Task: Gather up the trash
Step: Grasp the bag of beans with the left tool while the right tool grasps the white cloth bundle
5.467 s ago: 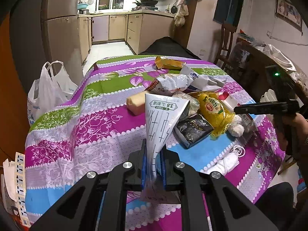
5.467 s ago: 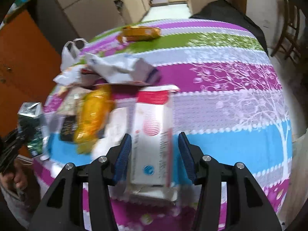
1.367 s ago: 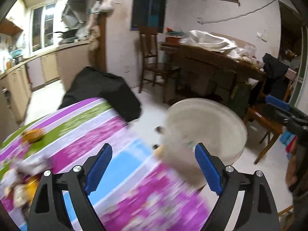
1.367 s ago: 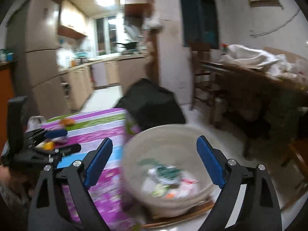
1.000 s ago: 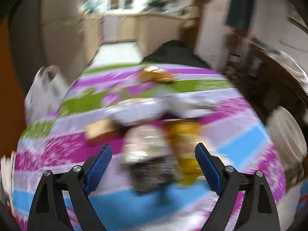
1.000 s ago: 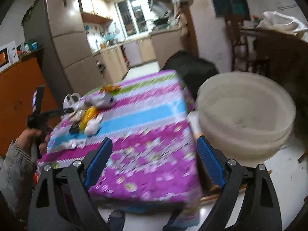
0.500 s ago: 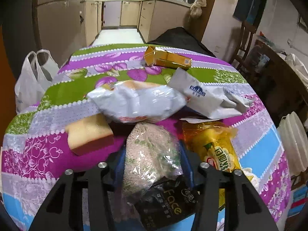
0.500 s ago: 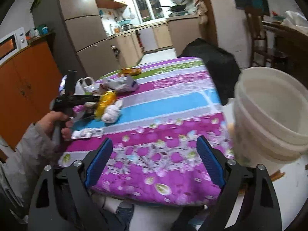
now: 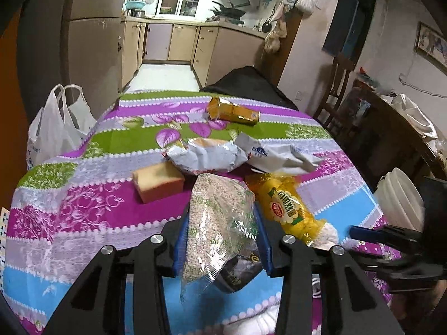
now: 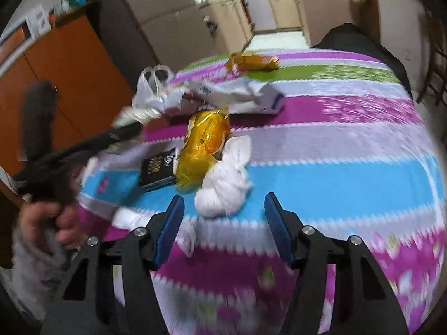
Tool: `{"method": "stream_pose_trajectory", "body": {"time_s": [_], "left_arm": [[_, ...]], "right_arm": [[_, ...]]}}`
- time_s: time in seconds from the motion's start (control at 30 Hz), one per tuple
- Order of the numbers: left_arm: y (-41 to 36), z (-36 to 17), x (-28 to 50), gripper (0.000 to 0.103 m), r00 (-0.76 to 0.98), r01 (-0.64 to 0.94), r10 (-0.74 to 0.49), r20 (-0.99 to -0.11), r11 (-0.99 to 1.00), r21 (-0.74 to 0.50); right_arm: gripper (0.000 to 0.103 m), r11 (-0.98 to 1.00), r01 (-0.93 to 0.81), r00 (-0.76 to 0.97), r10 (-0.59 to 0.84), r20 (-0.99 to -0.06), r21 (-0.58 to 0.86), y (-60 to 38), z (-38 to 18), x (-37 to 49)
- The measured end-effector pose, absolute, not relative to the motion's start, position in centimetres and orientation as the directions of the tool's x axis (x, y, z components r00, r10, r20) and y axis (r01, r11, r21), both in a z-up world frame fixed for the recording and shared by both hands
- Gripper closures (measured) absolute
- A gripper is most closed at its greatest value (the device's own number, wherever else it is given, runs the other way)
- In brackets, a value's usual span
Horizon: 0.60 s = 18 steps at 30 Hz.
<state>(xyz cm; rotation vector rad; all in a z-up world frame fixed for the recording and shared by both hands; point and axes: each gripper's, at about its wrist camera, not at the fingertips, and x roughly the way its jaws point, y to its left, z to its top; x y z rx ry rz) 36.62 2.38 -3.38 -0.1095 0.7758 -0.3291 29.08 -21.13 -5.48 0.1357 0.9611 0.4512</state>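
Note:
My left gripper (image 9: 222, 240) has its blue pads pressed on a clear bag of pale grains (image 9: 220, 212), and its jaws are still closing. Under the bag lies a black packet (image 9: 240, 273), with a yellow snack packet (image 9: 285, 209) to its right. My right gripper (image 10: 223, 220) hovers blurred over the striped tablecloth (image 10: 335, 176); its jaws are closing with nothing pressed between the pads. A crumpled white tissue (image 10: 223, 187) lies just ahead of its fingertips, beside the yellow packet (image 10: 204, 145) and the black packet (image 10: 159, 170).
Further back lie a silver-white bag (image 9: 204, 156), a white pouch (image 9: 276, 153), an orange carton (image 9: 234, 113) and a yellow sponge block (image 9: 157, 181). A white plastic bag (image 9: 53, 128) hangs at the table's left edge. A white bucket (image 9: 399, 198) stands off the right edge. Chairs stand behind.
My left gripper closed on the grain bag and drew back with it. The right gripper swung from the bucket to the table, came down near the tissue, and its jaws narrowed.

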Motion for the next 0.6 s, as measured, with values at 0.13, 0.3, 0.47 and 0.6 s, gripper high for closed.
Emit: {"method": "stream_pose_trajectory", "body": {"time_s": [0.13, 0.3, 0.47, 0.6], "left_arm": [[2.7, -3.0, 35.8, 0.061, 0.661, 0.269, -0.354, -0.662, 0.935, -0.232], [2.8, -3.2, 34.9, 0.061, 0.672, 0.255, -0.345, -0.655, 0.939, -0.233], [2.7, -1.8, 33.1, 0.061, 0.713, 0.25, -0.331, -0.618, 0.943, -0.218], [1.5, 0.4, 31.6, 0.061, 0.736, 0.28, -0.354, -0.577, 0.935, -0.216]], "right_arm": [[0.046, 0.916, -0.317, 0.475, 0.378, -0.794, 0.246, -19.0, -7.1, 31.2], [0.069, 0.943, -0.292, 0.512, 0.297, -0.806, 0.161, -18.7, -7.0, 30.3], [0.069, 0.958, -0.25, 0.59, 0.266, -0.762, 0.141, -21.2, -4.7, 27.1], [0.069, 0.973, -0.19, 0.696, 0.227, -0.681, 0.13, -24.1, -0.5, 24.0]]}}
